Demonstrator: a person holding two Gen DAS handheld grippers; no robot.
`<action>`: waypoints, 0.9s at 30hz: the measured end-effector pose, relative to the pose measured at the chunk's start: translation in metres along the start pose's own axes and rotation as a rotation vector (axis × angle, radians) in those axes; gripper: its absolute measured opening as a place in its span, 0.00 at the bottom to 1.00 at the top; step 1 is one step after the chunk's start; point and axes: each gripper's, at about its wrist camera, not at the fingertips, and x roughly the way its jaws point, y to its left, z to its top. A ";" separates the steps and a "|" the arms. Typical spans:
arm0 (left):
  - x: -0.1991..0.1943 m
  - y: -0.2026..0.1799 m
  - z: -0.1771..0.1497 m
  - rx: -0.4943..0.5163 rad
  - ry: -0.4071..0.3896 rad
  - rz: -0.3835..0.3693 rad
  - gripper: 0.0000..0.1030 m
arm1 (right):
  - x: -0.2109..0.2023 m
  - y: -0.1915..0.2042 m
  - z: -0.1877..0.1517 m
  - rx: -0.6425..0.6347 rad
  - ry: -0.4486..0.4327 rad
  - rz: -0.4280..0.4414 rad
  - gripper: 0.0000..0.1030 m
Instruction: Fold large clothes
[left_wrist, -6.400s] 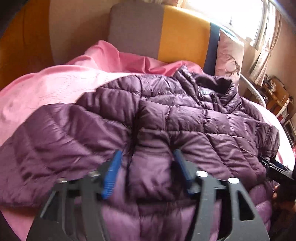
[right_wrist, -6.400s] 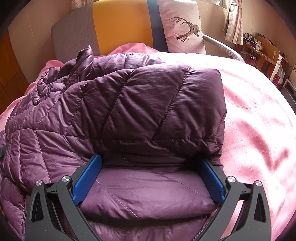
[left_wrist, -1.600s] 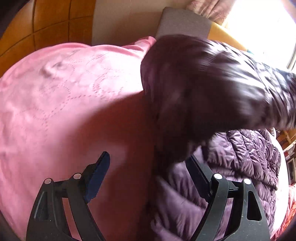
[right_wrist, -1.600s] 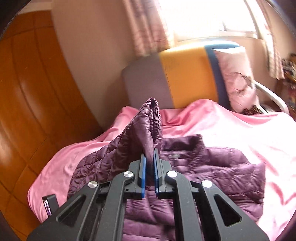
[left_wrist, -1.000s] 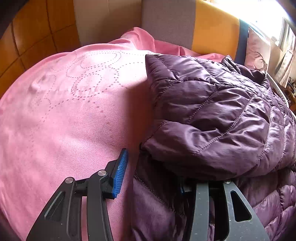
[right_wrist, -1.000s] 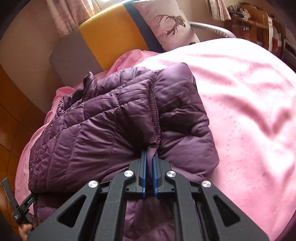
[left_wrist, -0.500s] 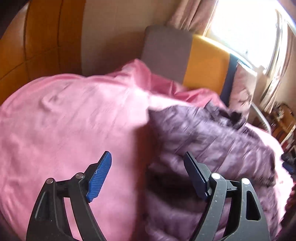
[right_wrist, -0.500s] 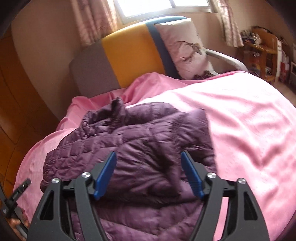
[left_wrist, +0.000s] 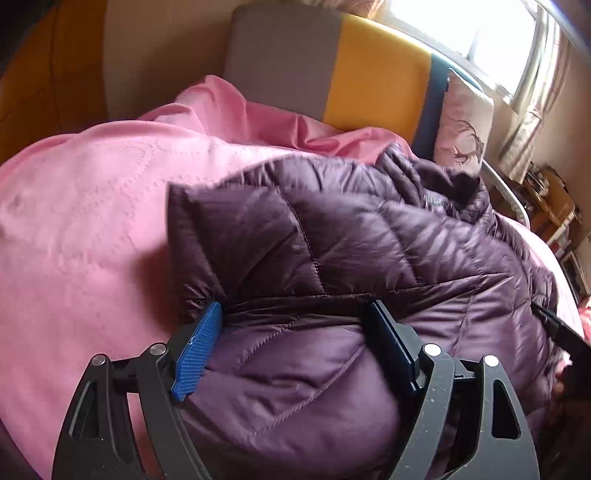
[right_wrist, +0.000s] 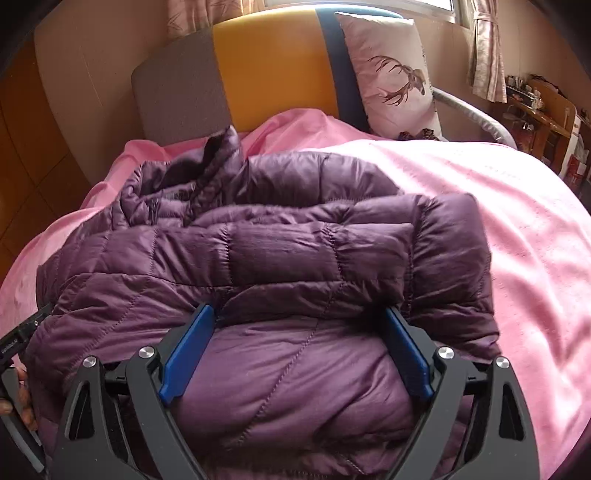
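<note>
Purple quilted jacket (left_wrist: 369, 258) lies on the pink bedspread (left_wrist: 85, 236), spread across the middle of the bed with its collar (right_wrist: 218, 155) at the far end, toward the headboard (right_wrist: 266, 70). Both sleeves are folded in over the body.

Left wrist view: the left gripper (left_wrist: 295, 350) has its jaws wide apart, and its opening is steady. The near part of the jacket bulges up between the blue pads (left_wrist: 197, 350). The left pad sits just beside the cuff of the folded-over left sleeve (left_wrist: 258, 240); whether it touches the fabric cannot be told. Nothing is clamped. Pink bedspread is bare to the left of the jacket. At the right edge of this view, part of the other black tool (left_wrist: 565, 332) shows beside the jacket.

Right wrist view: the right gripper (right_wrist: 295, 354) is wide apart and its jaws are opening. Jacket fabric fills the gap between the blue pads (right_wrist: 186, 354), but the pads do not press on it. The folded right sleeve (right_wrist: 314, 254) lies across the body just beyond the fingertips. Bare bedspread extends to the right. A pillow with a deer print (right_wrist: 391, 74) leans against the headboard at far right.
</note>
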 end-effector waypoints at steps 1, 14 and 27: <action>0.001 0.000 -0.003 0.003 -0.008 0.004 0.78 | 0.004 -0.001 -0.002 -0.005 0.000 -0.002 0.87; -0.009 -0.003 -0.022 0.007 0.001 0.030 0.78 | 0.006 0.002 -0.014 -0.048 0.025 -0.023 0.88; -0.058 -0.020 -0.013 0.007 -0.052 0.065 0.78 | -0.057 0.025 -0.019 -0.117 -0.045 0.018 0.87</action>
